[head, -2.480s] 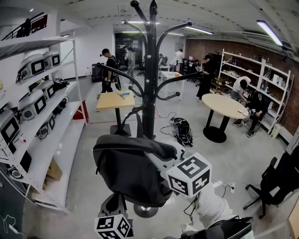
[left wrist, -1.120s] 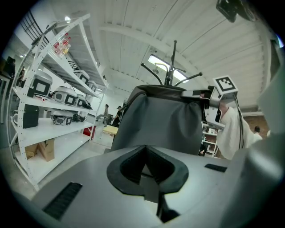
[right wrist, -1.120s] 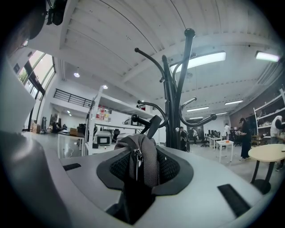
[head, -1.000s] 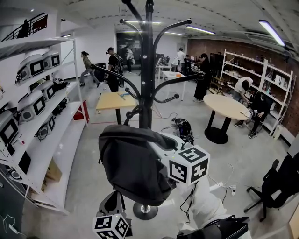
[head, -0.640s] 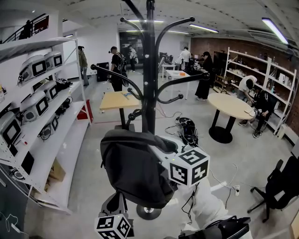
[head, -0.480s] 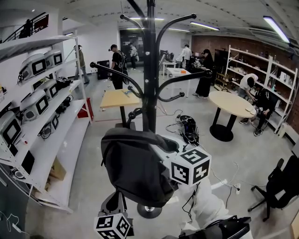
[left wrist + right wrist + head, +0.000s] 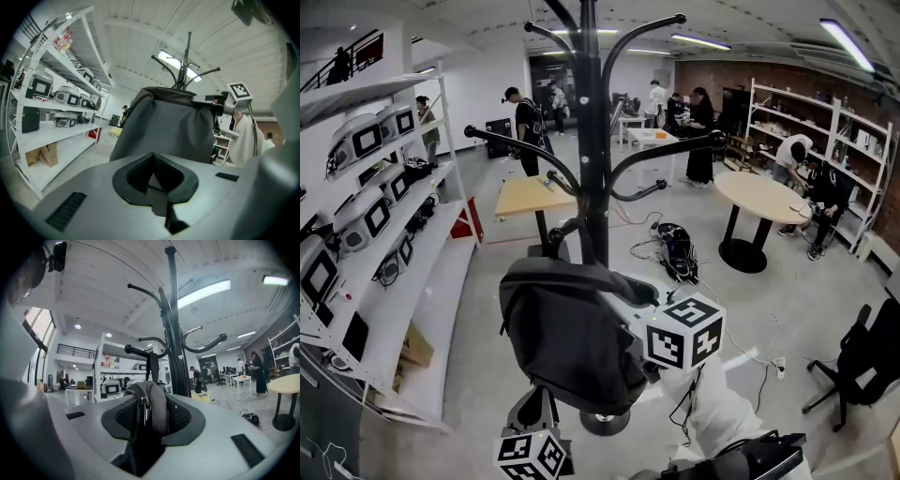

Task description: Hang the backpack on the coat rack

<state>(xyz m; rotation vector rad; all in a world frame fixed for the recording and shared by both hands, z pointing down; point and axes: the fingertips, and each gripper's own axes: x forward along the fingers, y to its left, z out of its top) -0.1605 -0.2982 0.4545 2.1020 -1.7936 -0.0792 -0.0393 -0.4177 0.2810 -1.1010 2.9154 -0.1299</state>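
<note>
While the hanging is not yet finished, the entries stand as follows.

Right claw (image 7: 147,420): clamped on the zippered top edge of the backpack (image 7: 145,404), with fabric filling the space between the jaws.

Left claw (image 7: 154,180): jaws together with nothing between them. It sits low under the pack, whose grey panel (image 7: 164,124) fills its view just ahead.

Backpack, head view (image 7: 572,337): carried in the air in front of the pole, off the floor, its weight apparently on the right claw.

Carry strap (image 7: 151,365): rises from the pack's top to a lower hook (image 7: 140,351). Whether it bears on that hook cannot be told.

Coat rack (image 7: 592,141): black pole with curved arms.

Change noted: over the last few seconds the rack has drawn nearer, and its tip has now passed out of the head view's top edge. The pack sits slightly higher against the pole, with the grip unchanged.

Reading: the approach looks nearly done. What remains is seating the strap on a hook and releasing.
</note>
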